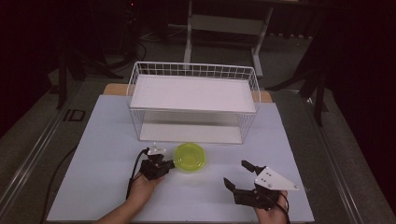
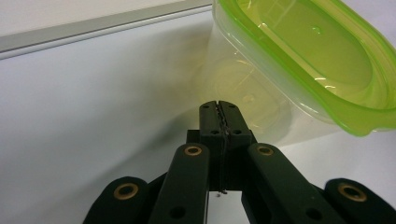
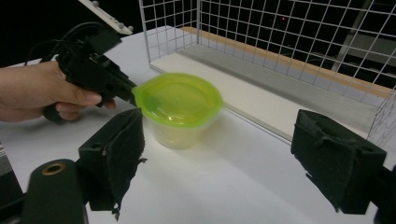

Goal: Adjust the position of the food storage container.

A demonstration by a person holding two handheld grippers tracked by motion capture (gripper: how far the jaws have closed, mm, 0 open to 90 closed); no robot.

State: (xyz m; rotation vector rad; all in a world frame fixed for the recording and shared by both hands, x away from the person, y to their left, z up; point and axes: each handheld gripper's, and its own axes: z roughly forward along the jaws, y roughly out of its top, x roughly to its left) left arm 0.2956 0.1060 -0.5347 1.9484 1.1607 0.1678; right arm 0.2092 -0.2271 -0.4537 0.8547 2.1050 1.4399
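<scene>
1. The left hand-held gripper (image 1: 164,164) sits at the left side of the green-lidded container (image 1: 190,157), its jaws clenched tight together with nothing between them.
2. In the left gripper view, the closed tips (image 2: 219,108) lie low against the container's clear wall, under the overhanging green lid (image 2: 312,56); whether they touch the wall I cannot tell.
3. In the right gripper view, the left hand-held gripper (image 3: 128,93) points at the lid's small tab, and the person's left hand (image 3: 39,91) wraps its grip.
4. The right hand-held gripper (image 1: 239,173) is released, its 2 jaws spread wide and holding nothing; it rests near the front right of the table (image 1: 102,154), well apart from the container.
5. In the right gripper view, its padded fingers (image 3: 116,149) frame the container from a distance.
6. The container stands upright on the white table, lid on, just in front of the wire rack (image 1: 194,100).
7. The rack is a white 2-level wire basket shelf at the back middle of the table, both levels bare.
</scene>
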